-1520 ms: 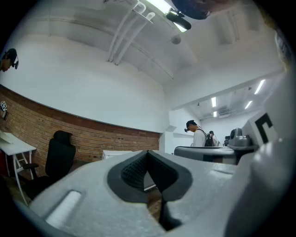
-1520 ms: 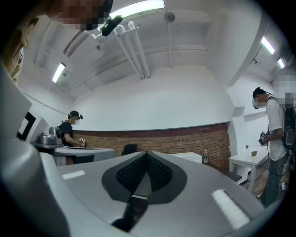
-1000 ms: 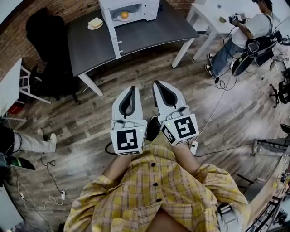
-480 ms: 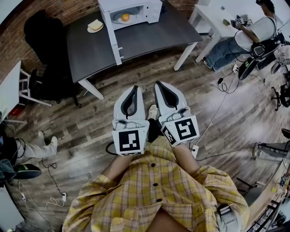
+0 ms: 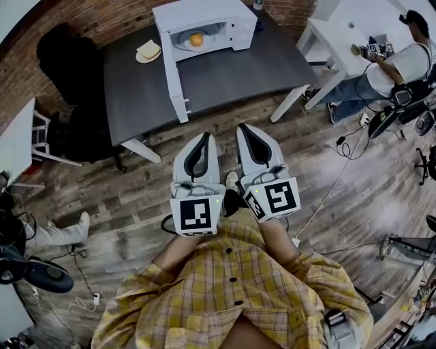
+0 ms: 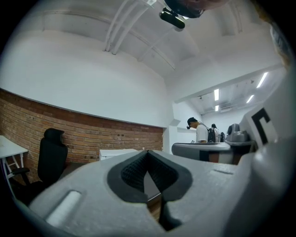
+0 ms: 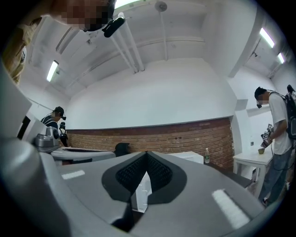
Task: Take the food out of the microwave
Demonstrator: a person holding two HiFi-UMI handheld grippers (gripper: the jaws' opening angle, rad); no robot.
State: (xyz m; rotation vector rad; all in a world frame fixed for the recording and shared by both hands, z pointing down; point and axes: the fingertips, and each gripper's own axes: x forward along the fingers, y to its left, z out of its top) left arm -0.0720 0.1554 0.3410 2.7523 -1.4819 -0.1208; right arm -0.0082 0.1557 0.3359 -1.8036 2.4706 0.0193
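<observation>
Two grippers and one open microwave (image 5: 211, 13) make up the scene, and they stand well apart, with bare wood floor between them.

Far left of the microwave is a black office chair (image 5: 68, 61). Just left of the microwave, a small plate (image 5: 140, 58) with a slice of bread (image 5: 149, 49) sits on the same dark table (image 5: 231, 68). The microwave's door (image 5: 176, 82) hangs wide open on its left side, swung out toward the table's near edge. Inside the lit cavity lies the food (image 5: 196, 39), a round orange piece on a white plate (image 5: 184, 42).

Below the microwave in the head view, the left gripper (image 5: 202, 134) has its jaws together with nothing between them. Beside it, the right gripper (image 5: 238, 126) is likewise closed and empty; both point level toward the table.

To the right of the microwave, a person (image 5: 402, 68) stands at a white table (image 5: 340, 27).

The plate looks stiff, smooth and breakable, probably light enough for one gripper but slippery at the glaze. The round food would likely roll if the plate tips. The rim nearest the cavity opening seems the best place to pinch, with the plate kept flat on the way out. The open door leaves the right side the freer way in.
</observation>
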